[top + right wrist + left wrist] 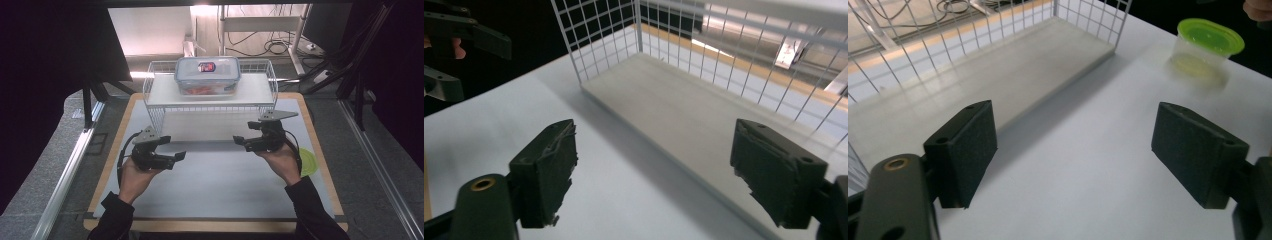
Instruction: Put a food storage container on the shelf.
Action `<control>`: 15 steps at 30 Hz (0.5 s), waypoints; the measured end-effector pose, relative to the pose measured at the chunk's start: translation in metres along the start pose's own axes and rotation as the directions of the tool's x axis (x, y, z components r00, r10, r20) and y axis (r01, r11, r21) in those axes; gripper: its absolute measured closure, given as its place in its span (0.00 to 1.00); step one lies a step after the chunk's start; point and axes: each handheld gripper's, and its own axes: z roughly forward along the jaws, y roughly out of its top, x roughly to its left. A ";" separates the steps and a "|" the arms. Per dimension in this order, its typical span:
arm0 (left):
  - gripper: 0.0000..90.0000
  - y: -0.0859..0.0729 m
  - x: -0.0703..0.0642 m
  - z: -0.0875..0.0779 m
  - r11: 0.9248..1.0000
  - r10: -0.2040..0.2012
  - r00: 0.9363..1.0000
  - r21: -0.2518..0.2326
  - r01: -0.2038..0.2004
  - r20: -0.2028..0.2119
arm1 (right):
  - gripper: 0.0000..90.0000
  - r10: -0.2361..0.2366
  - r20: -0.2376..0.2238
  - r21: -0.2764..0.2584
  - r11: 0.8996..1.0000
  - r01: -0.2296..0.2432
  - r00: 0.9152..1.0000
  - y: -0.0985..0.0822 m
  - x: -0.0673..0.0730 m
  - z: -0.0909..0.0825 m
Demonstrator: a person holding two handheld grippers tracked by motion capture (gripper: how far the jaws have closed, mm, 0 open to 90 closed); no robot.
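White table, wire shelf, and two black grippers with nothing in them.

Black jaws of the left gripper (170,148) stand wide apart above the white table (220,185), gripping nothing and touching nothing; in the left gripper view a green-lidded cup (1205,50) sits blurred at the far right, and in the high view the right hand (280,161) covers most of it. The wire shelf (210,92) stands at the table's far side, a clear lidded box (207,75) on its top board; what is red inside the box is hard to make out. The right gripper (248,141) also has its jaws spread wide and holds nothing, hovering just in front of the shelf's lower level.
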 end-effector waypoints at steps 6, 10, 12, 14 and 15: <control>0.13 -0.024 -0.008 -0.001 0.999 0.019 0.999 0.032 -0.018 -0.045 | 0.15 -0.009 0.001 0.007 1.000 0.009 1.000 -0.013 0.007 -0.005; 0.09 -0.040 -0.014 -0.003 0.999 0.020 0.997 0.032 -0.018 -0.077 | 0.12 -0.004 -0.003 -0.009 1.000 0.004 1.000 -0.022 0.010 -0.011; 0.07 -0.047 -0.016 -0.004 0.999 0.019 0.995 0.031 -0.016 -0.096 | 0.10 -0.004 0.002 -0.011 1.000 0.004 1.000 -0.027 0.011 -0.013; 0.07 -0.050 -0.017 -0.004 0.999 0.022 0.994 0.032 -0.019 -0.106 | 0.09 -0.007 0.010 -0.008 1.000 0.007 1.000 -0.030 0.012 -0.014; 0.06 -0.053 -0.018 -0.004 0.999 0.030 0.993 0.039 -0.026 -0.116 | 0.08 -0.009 0.016 -0.005 1.000 0.009 1.000 -0.033 0.013 -0.014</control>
